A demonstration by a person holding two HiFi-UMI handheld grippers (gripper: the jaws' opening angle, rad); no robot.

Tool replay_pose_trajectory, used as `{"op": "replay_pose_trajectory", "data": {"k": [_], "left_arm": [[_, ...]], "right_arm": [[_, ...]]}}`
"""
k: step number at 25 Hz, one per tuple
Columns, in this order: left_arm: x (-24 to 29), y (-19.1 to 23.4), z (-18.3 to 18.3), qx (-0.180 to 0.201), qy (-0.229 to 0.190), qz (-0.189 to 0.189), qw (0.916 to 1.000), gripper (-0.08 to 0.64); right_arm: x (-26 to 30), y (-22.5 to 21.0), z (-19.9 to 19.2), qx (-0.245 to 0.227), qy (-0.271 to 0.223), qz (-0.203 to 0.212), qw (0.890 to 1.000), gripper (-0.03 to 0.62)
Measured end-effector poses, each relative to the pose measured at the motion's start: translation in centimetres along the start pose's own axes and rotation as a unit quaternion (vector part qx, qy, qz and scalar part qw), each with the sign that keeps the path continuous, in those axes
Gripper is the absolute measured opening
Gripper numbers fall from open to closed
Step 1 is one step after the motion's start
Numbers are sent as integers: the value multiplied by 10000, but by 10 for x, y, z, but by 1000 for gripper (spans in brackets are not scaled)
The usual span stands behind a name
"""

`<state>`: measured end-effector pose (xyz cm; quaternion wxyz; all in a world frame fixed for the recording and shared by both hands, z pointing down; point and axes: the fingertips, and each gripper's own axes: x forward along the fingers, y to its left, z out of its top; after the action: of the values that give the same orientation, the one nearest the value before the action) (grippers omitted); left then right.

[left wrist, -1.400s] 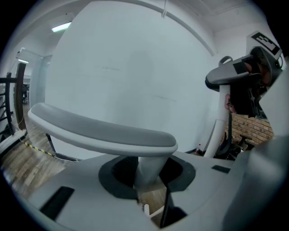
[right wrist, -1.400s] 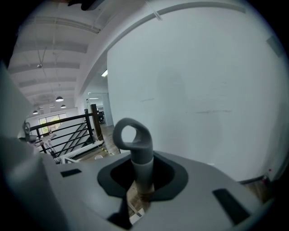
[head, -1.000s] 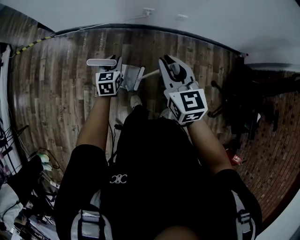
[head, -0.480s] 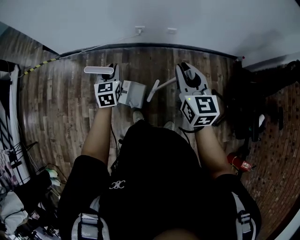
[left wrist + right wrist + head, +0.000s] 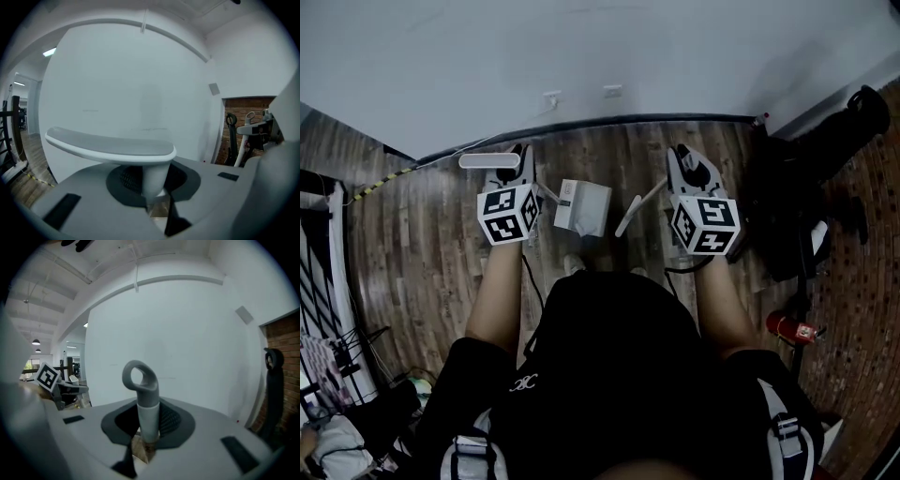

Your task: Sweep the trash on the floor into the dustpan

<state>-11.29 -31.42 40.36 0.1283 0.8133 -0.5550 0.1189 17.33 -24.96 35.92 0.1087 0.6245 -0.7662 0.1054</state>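
In the head view my left gripper [image 5: 518, 161] is shut on the stem of a white long handle with a flat T-shaped top [image 5: 489, 160]. That handle runs down to the white dustpan [image 5: 584, 206] on the wooden floor between my arms. My right gripper [image 5: 683, 161] is shut on the broom handle, whose white stick [image 5: 636, 210] slants down toward my feet. The left gripper view shows the T-top [image 5: 110, 147] above the left gripper [image 5: 157, 194]. In the right gripper view the grey loop end [image 5: 139, 380] rises above the right gripper [image 5: 145, 437]. No trash or broom head shows.
A white wall with two sockets [image 5: 551, 97] and a dark skirting runs just beyond the dustpan. Black chairs and gear [image 5: 811, 202] crowd the right side, with a red extinguisher [image 5: 791, 328] lower down. Clutter and cables [image 5: 342, 412] lie at the lower left.
Both grippers have spread apart, the right one moving rightward with the broom handle. The dustpan now shows farther right, and the view takes in more of the wall.
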Motion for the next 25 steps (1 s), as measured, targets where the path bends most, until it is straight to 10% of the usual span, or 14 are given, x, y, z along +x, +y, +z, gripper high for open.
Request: {"op": "replay_pose_trajectory", "data": {"k": [7,25], "left_arm": [[1,-66,55,259,-536,-522,9969,63],[13,-129,63,495,-615,-1027,9916,61]], "right_arm": [[-19,-45,2,-6,-66,-378,9993,67],[-49,-90,-10,314,-130,-816,9961,67]]}}
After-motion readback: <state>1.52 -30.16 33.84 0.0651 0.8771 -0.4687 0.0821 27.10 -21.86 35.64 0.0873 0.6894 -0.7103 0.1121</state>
